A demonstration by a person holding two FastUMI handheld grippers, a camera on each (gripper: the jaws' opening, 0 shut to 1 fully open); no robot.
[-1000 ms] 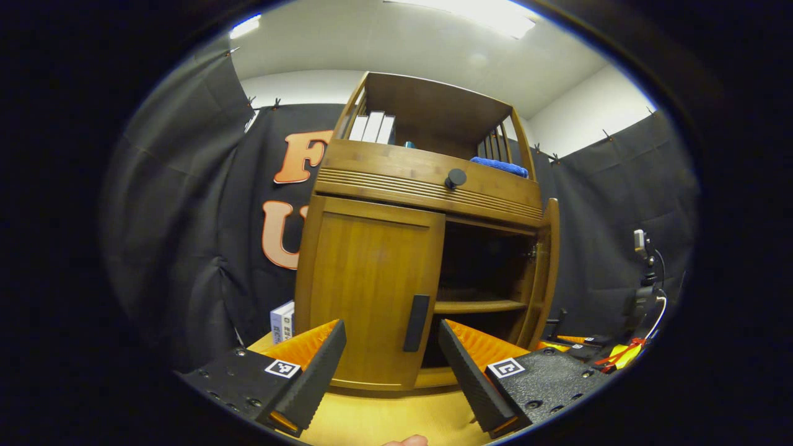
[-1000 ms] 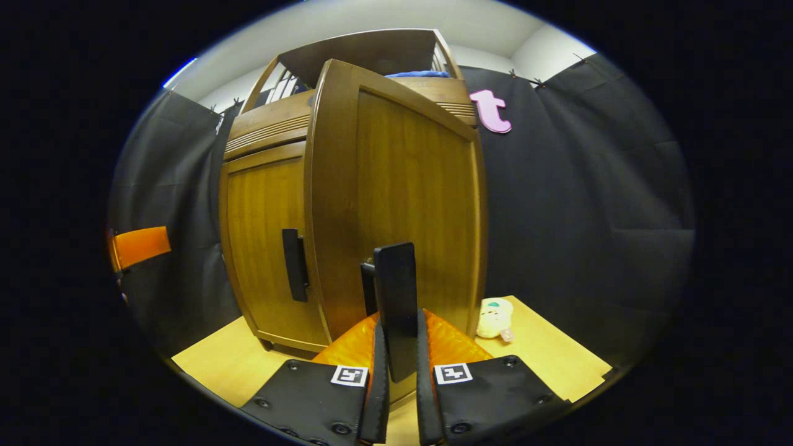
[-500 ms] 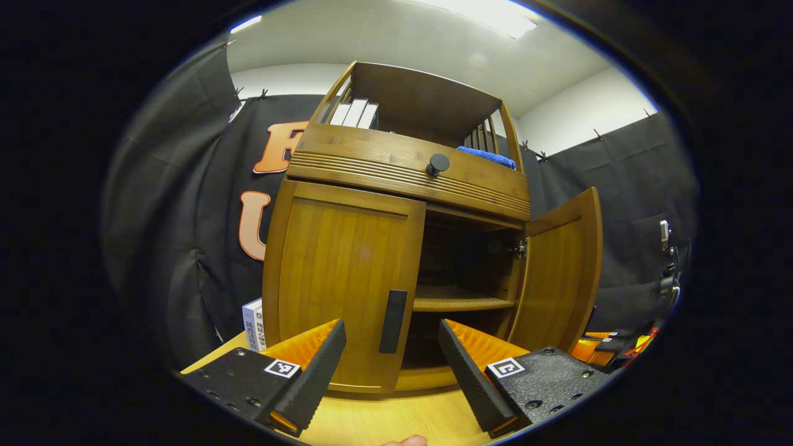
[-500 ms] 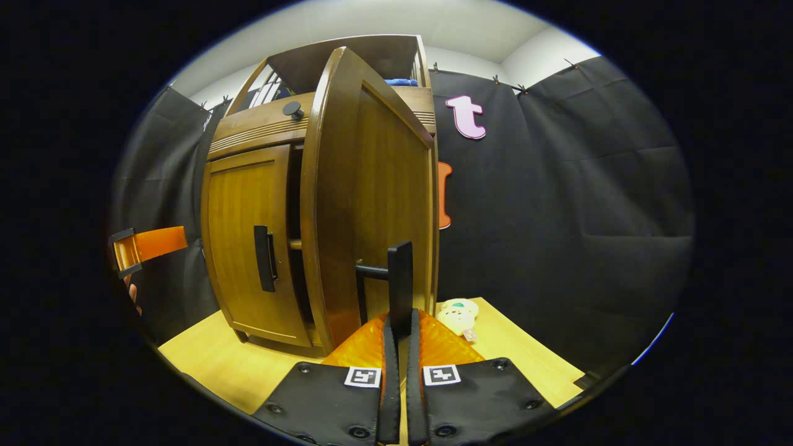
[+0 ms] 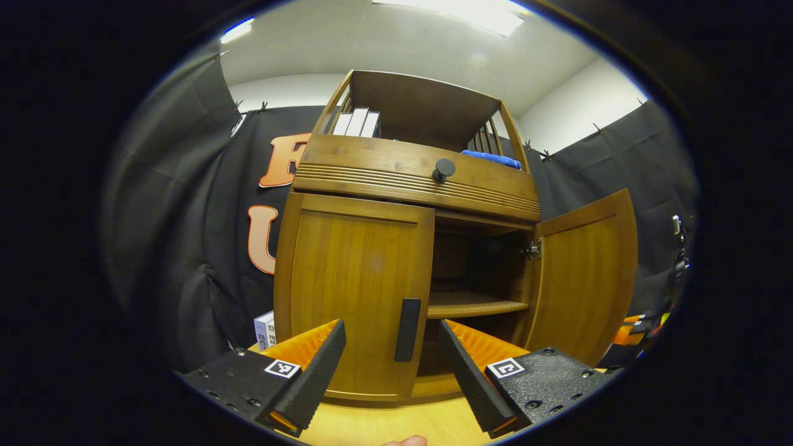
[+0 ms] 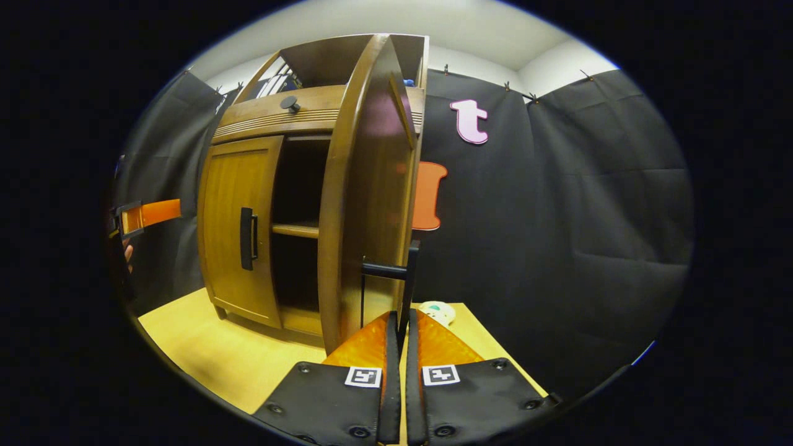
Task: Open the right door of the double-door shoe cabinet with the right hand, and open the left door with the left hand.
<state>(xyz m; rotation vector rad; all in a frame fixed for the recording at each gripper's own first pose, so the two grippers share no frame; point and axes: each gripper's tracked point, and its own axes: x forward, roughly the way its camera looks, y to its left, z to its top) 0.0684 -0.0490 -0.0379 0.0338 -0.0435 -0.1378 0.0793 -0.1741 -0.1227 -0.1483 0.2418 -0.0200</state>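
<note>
The wooden shoe cabinet (image 5: 409, 179) stands on the table. Its left door (image 5: 353, 297) is closed, with a dark vertical handle (image 5: 408, 321). My left gripper (image 5: 390, 378) is open a short way in front of that handle, touching nothing. The right door (image 5: 585, 272) is swung wide open, baring an inner shelf (image 5: 474, 305). In the right gripper view, this door (image 6: 365, 198) shows edge-on and my right gripper (image 6: 400, 371) is shut on the right door handle (image 6: 406, 279). The left gripper (image 6: 145, 214) also shows at the far left there.
A drawer with a round knob (image 5: 443, 168) runs above the doors. Books (image 5: 356, 122) and a blue cloth (image 5: 492, 159) sit on the top shelf. A small box (image 5: 265, 329) stands left of the cabinet, a plush toy (image 6: 435, 311) behind the open door. Black cloth walls surround the table (image 6: 204, 347).
The right door has swung from half open to wide open, pulled by my right gripper. My left gripper has stayed open in front of the left door's handle.
</note>
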